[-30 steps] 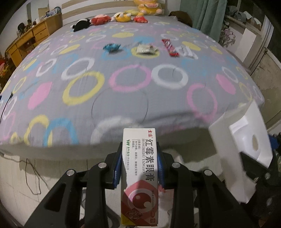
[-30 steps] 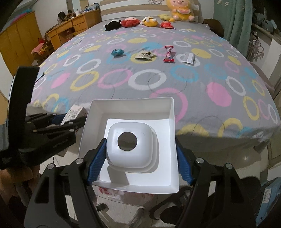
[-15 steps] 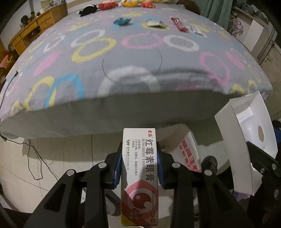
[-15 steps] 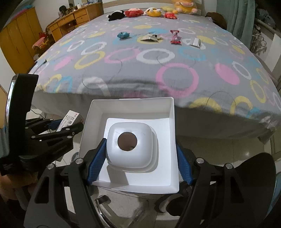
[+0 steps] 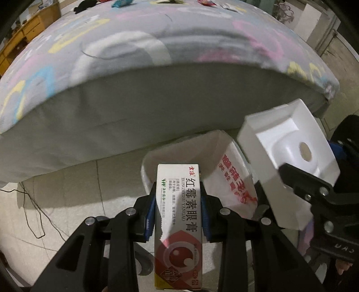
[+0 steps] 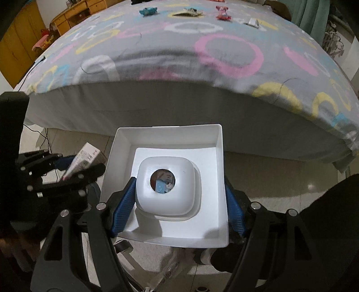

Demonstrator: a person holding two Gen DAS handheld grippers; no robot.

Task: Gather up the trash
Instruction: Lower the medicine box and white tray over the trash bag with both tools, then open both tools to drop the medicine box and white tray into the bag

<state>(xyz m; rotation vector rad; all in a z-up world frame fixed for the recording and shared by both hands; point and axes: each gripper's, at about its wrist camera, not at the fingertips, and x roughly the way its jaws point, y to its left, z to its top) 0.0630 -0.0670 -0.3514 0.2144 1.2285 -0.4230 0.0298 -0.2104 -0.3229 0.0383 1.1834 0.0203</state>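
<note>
Both grippers have sunk since the earlier frames: the grey quilt with coloured rings (image 5: 139, 45) that filled the view now shows mostly its plain foot edge, and a white plastic bag with red print (image 5: 233, 179) has come into sight on the tiled floor below.

The left gripper (image 5: 178, 206) is clamped on a slim white cardboard eye-ointment box (image 5: 179, 215), held upright by its long sides, its top end over the bag's mouth. The right gripper (image 6: 175, 209) grips a white moulded plastic tray with a domed centre and round hole (image 6: 168, 191) across its width.

To drop well, I judge the box should be centred over the open mouth before the jaws part; the bag is limp and its rim could fold shut. The tray is rigid but wide, so tilting it edge-first should help. Four crinkled wrappers (image 6: 190, 12) remain near the bed's far edge.
</note>
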